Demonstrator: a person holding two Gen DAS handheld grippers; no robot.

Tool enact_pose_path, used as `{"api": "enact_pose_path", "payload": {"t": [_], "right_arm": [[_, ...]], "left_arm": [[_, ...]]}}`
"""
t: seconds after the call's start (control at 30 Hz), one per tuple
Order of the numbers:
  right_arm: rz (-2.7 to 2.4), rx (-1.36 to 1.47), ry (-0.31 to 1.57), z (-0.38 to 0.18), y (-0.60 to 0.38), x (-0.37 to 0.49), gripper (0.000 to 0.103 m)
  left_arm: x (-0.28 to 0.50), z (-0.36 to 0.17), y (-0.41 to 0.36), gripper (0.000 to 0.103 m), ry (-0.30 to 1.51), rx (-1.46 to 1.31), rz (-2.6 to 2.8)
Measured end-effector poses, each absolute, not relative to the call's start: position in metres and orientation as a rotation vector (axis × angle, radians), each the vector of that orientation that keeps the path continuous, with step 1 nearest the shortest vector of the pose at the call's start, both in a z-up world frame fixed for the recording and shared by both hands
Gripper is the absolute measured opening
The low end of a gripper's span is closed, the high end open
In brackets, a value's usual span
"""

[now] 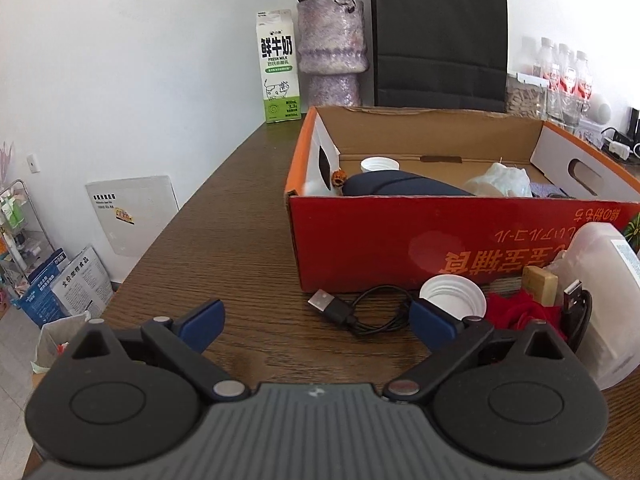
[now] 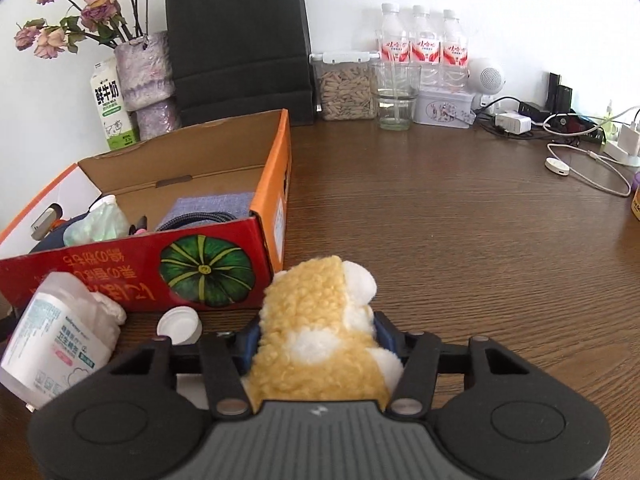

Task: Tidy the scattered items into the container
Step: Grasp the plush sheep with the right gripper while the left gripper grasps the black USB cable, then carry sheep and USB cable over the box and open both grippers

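A red and orange cardboard box (image 1: 360, 236) (image 2: 132, 276) stands on the brown table and holds a dark pouch (image 1: 396, 186), a white cap, a plastic bag and a blue cloth (image 2: 212, 208). In front of it lie a black USB cable (image 1: 352, 310), a white lid (image 1: 452, 294) (image 2: 180, 324), a red cloth (image 1: 516, 308), a tan block (image 1: 540, 282) and a white wipes pack (image 2: 56, 340) (image 1: 604, 300). My left gripper (image 1: 316, 320) is open and empty, low over the table near the cable. My right gripper (image 2: 316, 336) is shut on a yellow and white plush toy (image 2: 320, 328) beside the box's right front corner.
A milk carton (image 1: 278, 66), a purple vase (image 1: 332, 52) and a black paper bag (image 1: 438, 32) stand behind the box. At the back right are a food jar (image 2: 346, 86), a glass (image 2: 396, 96), water bottles (image 2: 424, 48), a tin and chargers with cables (image 2: 560, 132).
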State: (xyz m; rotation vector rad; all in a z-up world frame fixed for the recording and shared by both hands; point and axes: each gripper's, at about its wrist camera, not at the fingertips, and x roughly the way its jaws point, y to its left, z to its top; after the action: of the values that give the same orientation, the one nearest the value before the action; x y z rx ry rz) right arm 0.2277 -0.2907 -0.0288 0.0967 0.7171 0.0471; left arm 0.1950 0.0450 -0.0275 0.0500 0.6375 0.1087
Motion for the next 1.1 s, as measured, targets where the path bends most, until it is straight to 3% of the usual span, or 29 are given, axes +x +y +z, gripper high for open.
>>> {"api": "enact_pose_path", "payload": {"t": [0.23, 0.3, 0.37, 0.4, 0.43, 1.0, 1.03, 1.07, 1.1], "right_arm": [[0.049, 0.108, 0.688, -0.031, -0.294, 0.224, 0.054], [0.047, 0.105, 0.68, -0.032, -0.293, 0.224, 0.054], [0.046, 0.107, 0.671, -0.032, -0.293, 0.223, 0.054], [0.046, 0.107, 0.668, -0.033, -0.293, 0.223, 0.054], [0.045, 0.107, 0.665, -0.033, -0.293, 0.223, 0.054], [0.061, 0.163, 0.618, -0.03, -0.296, 0.204, 0.051], [0.062, 0.171, 0.611, -0.029, -0.296, 0.202, 0.051], [0.063, 0.18, 0.604, -0.028, -0.298, 0.2, 0.051], [0.062, 0.187, 0.597, -0.026, -0.299, 0.198, 0.051]], "left_arm": [[0.206, -0.03, 0.049, 0.094, 0.666, 0.001, 0.067], [0.205, -0.029, 0.05, 0.083, 0.658, -0.022, 0.038], [0.202, -0.028, 0.05, 0.049, 0.646, -0.041, -0.008], [0.2, -0.027, 0.049, 0.044, 0.637, -0.037, -0.006], [0.199, -0.027, 0.046, 0.029, 0.637, -0.016, 0.02], [0.166, -0.018, 0.066, 0.026, 0.564, -0.097, 0.084], [0.164, -0.017, 0.067, 0.024, 0.557, -0.1, 0.082], [0.162, -0.016, 0.068, 0.015, 0.554, -0.102, 0.082], [0.16, -0.014, 0.069, 0.014, 0.549, -0.104, 0.082]]}}
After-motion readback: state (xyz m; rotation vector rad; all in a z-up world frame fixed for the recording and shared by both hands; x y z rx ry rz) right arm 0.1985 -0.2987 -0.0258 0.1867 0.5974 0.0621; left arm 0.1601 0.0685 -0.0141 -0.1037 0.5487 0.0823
